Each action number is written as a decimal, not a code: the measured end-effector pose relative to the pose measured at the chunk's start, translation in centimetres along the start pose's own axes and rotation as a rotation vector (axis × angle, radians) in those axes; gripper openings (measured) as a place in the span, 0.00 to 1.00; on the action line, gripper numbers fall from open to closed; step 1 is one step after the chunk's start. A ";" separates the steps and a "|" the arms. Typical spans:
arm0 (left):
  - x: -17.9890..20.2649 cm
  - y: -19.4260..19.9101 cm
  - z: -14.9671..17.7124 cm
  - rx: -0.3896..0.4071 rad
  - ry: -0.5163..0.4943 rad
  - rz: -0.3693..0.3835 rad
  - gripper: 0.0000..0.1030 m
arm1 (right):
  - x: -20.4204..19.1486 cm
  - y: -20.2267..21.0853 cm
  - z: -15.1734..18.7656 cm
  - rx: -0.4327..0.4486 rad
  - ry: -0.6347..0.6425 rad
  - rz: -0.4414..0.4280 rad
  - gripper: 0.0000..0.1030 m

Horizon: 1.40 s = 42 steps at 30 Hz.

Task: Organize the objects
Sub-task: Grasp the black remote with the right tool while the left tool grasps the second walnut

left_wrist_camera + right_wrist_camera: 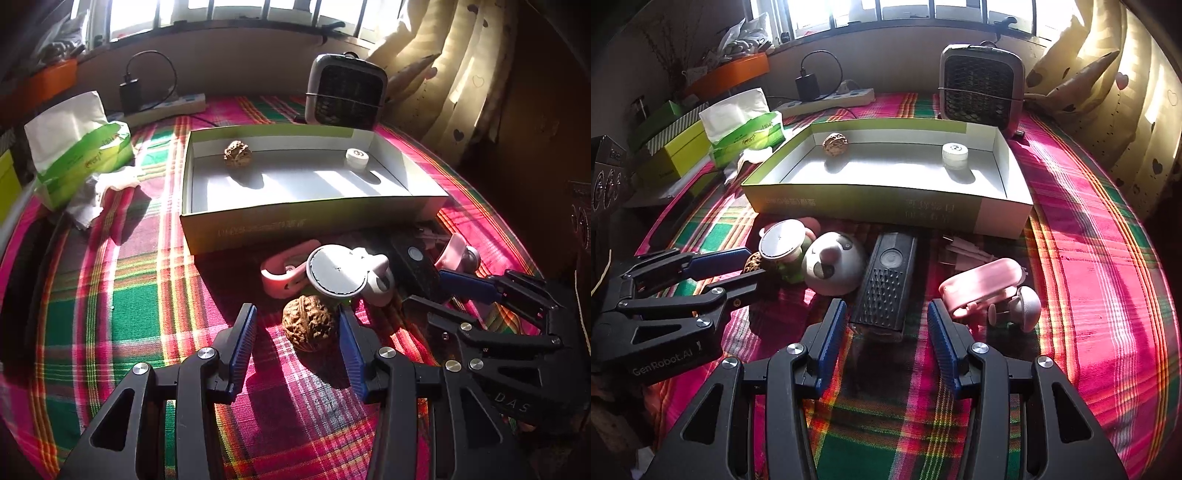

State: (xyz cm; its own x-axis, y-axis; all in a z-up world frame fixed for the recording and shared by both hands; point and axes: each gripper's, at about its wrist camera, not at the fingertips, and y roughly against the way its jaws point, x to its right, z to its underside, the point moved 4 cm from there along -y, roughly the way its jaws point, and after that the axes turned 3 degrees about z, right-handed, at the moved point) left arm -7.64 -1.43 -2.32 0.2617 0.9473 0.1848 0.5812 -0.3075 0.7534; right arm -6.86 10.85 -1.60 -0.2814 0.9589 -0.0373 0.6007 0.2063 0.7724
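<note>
Box (258, 229): well ahead of both sets of jaws, a shallow open cardboard tray. It looks light and stiff-walled, and likely slides on the cloth if nudged. It already holds a walnut at its far left and a small white roll (357, 158) at its far right.
Black device (886, 280): straight ahead of the right jaws, its near end just beyond the fingertips, lying lengthwise. It is rigid, boxy, probably the heaviest piece. The perforated face gives some bite; the long flat sides are best to take hold of.
Panda toy (833, 264): ahead and left of the right jaws, touching the device. It is rounded, smooth and likely slippery, so grip across its widest part.
Pink clip-like piece (982, 284): ahead and right of the right jaws, glossy plastic, light, with thin parts that may flex.
Walnut (308, 323): between the left jaws, close to the right pad, resting on the cloth. It is hard, light and ridged, so it grips well, though it may roll. Take it across its middle.
Left gripper (297, 325): open, astride the walnut, pads not pressing.
Right gripper (886, 325): open, empty.
</note>
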 end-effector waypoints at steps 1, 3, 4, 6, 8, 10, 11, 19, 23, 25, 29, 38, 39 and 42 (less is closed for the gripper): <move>0.0 0.0 0.0 0.000 -0.001 0.000 0.41 | 0.0 -0.1 -0.1 -0.001 0.002 0.002 0.45; 0.0 0.0 0.0 -0.001 -0.004 -0.002 0.41 | 0.0 -0.3 -0.3 -0.002 0.002 0.004 0.45; 0.0 -0.1 -0.1 -0.001 -0.006 -0.003 0.41 | 0.0 -0.4 -0.3 -0.001 0.002 0.006 0.45; -0.1 -0.2 -0.2 -0.002 -0.008 -0.009 0.41 | 0.1 -0.6 -0.5 -0.001 -0.001 0.007 0.45; -0.2 -0.3 -0.3 -0.003 -0.006 -0.011 0.41 | 0.2 -0.7 -0.7 -0.001 -0.003 0.007 0.45; -0.2 -0.4 -0.4 -0.001 -0.005 -0.012 0.41 | 0.3 -0.8 -0.8 -0.001 -0.005 0.008 0.45; -0.2 -0.4 -0.4 0.000 -0.006 -0.013 0.41 | 0.3 -0.8 -0.8 -0.001 -0.005 0.006 0.45; -0.1 -0.5 -0.4 0.003 -0.017 -0.034 0.37 | 0.4 -0.8 -0.9 0.001 -0.012 -0.007 0.45; -0.3 -0.4 -0.4 0.005 -0.007 -0.043 0.31 | 0.6 -0.8 -0.9 0.002 -0.017 -0.002 0.38; -0.4 -0.4 -0.3 0.006 -0.004 -0.048 0.28 | 0.6 -0.8 -0.8 0.002 -0.012 -0.003 0.34; -0.5 -0.4 -0.3 0.008 -0.005 -0.054 0.26 | 0.5 -0.7 -0.8 0.002 -0.010 -0.005 0.28; -0.5 -0.4 -0.3 0.008 -0.002 -0.053 0.26 | 0.6 -0.7 -0.8 0.003 -0.014 -0.008 0.28; -0.5 -0.4 -0.3 0.008 -0.003 -0.053 0.26 | 0.6 -0.7 -0.8 0.003 -0.014 -0.008 0.28; -0.5 -0.4 -0.3 0.008 -0.004 -0.054 0.26 | 0.6 -0.7 -0.8 0.003 -0.014 -0.008 0.28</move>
State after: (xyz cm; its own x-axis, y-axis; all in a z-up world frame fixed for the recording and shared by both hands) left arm -8.23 -1.78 -2.52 0.2333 0.9620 0.1417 0.6006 -0.2572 0.7570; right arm -8.07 11.10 -1.67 -0.2761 0.9597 -0.0522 0.6005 0.2147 0.7702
